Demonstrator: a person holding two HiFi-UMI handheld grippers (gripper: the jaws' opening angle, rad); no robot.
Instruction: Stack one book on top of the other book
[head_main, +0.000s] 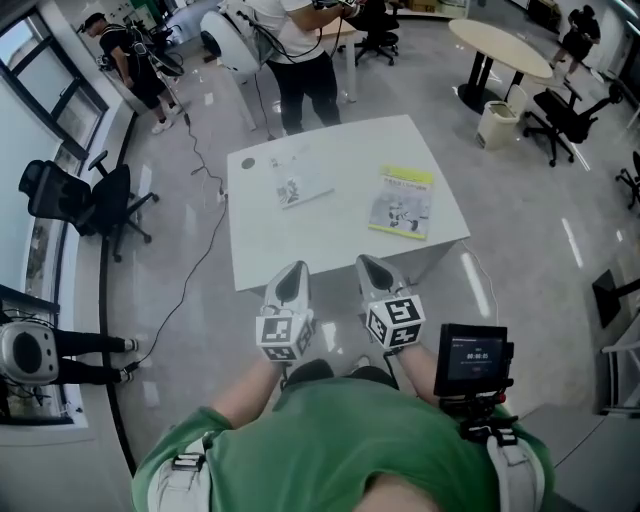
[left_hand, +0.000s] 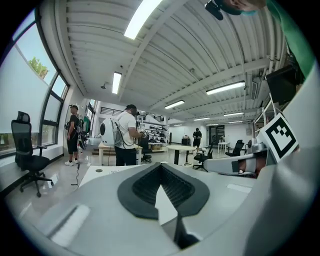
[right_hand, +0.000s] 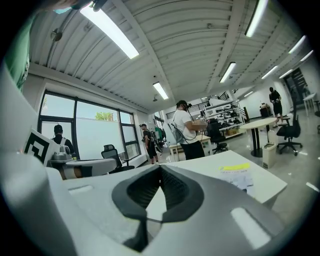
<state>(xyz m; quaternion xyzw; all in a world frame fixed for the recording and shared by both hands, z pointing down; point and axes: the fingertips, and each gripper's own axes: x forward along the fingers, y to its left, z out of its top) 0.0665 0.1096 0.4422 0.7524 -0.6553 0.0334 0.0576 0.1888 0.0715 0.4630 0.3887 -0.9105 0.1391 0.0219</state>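
Two books lie apart on the white table (head_main: 300, 240). One with a yellow top band (head_main: 403, 202) is at the right side and shows low at the right of the right gripper view (right_hand: 239, 175). A white one (head_main: 302, 188) rests nearer the far left. My left gripper (head_main: 291, 277) and right gripper (head_main: 372, 268) hover side by side at the table's near edge, both shut and empty. In their own views the left gripper (left_hand: 161, 166) and the right gripper (right_hand: 160, 168) show jaws pressed together, pointing about level over the tabletop.
A person in a white shirt (head_main: 298, 55) stands just beyond the table's far edge. Black office chairs (head_main: 85, 200) stand at the left by the windows. A round table (head_main: 498, 45), a bin (head_main: 494, 124) and more chairs are at the right. A cable (head_main: 200, 240) trails over the floor.
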